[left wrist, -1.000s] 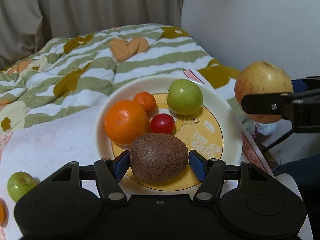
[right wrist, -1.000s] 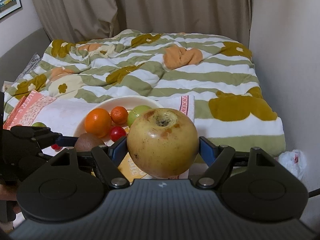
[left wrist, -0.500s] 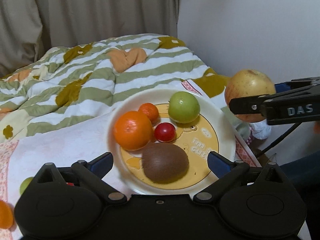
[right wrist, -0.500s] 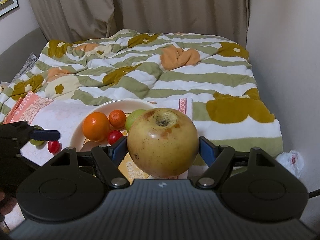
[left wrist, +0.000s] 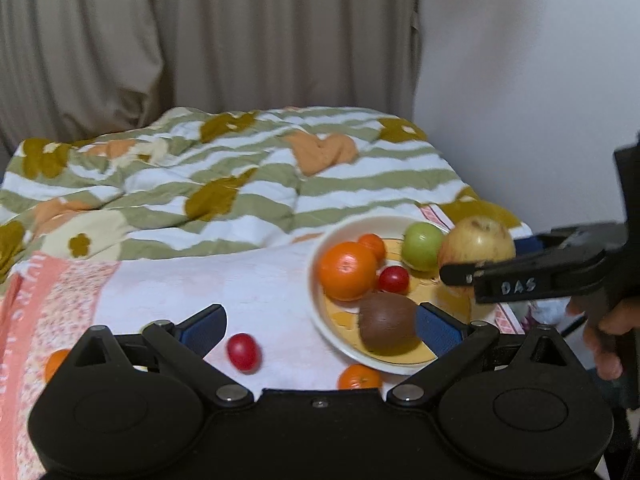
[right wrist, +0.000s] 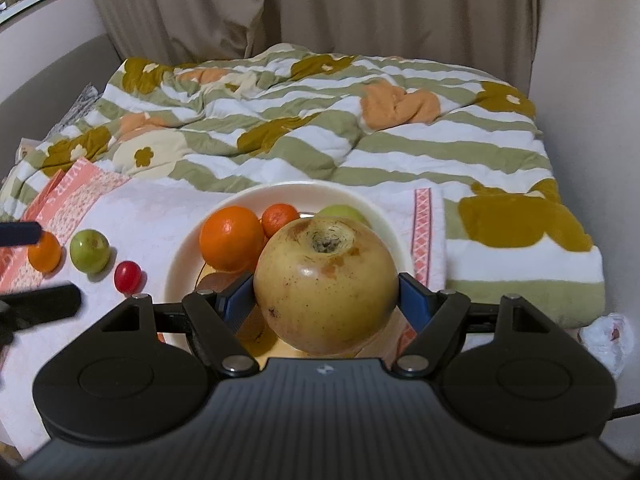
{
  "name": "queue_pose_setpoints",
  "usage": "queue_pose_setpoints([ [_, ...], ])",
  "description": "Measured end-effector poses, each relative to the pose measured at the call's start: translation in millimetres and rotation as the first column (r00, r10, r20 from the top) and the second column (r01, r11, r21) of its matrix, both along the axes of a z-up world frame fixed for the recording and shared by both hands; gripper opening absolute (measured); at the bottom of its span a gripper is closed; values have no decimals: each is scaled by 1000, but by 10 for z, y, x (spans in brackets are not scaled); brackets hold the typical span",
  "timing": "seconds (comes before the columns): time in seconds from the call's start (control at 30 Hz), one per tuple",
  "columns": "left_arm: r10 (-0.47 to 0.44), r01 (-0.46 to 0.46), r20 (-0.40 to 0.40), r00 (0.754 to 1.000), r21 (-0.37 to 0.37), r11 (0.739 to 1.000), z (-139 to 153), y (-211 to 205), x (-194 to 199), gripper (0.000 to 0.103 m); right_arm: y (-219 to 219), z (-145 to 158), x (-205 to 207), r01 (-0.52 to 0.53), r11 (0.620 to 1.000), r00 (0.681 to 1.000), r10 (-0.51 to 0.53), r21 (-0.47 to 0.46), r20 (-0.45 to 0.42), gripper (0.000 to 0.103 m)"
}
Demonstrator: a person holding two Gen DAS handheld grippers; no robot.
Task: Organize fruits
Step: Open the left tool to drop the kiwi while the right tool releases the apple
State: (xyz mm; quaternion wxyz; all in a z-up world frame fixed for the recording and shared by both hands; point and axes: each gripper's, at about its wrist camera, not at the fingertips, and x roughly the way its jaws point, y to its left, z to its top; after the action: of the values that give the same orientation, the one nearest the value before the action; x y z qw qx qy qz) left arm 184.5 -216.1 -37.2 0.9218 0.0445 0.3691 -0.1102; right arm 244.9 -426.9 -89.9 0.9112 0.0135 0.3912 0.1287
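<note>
R gripper [right wrist: 326,304] jaws clamp round speckled apple [right wrist: 326,284]; L gripper [left wrist: 320,326] jaws wide, empty, nr fuzzy kiwi [left wrist: 387,326].

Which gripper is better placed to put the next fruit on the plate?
The right gripper: it is shut on the yellow apple, held over the plate. The left gripper is open and holds nothing.

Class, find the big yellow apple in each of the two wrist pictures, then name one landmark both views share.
Left wrist view: the yellow apple is at the right, over the plate's far right edge, clamped in the right gripper.
Right wrist view: the apple fills the lower centre, between the blue pads.
Shared landmark: the large orange on the plate.
</note>
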Motion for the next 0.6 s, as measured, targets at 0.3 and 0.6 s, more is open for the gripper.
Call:
queue_pose_setpoints([
  [0.3,74,-74,22,997,-3,997,31,202,-196,102,47,-214,83,-22,1000,1000,22,9,7,91],
  [0.6,85,-85,23,996,-2,996,23,233,-335,102,81,-280,87,-21,1000,1000,21,11,2,91],
])
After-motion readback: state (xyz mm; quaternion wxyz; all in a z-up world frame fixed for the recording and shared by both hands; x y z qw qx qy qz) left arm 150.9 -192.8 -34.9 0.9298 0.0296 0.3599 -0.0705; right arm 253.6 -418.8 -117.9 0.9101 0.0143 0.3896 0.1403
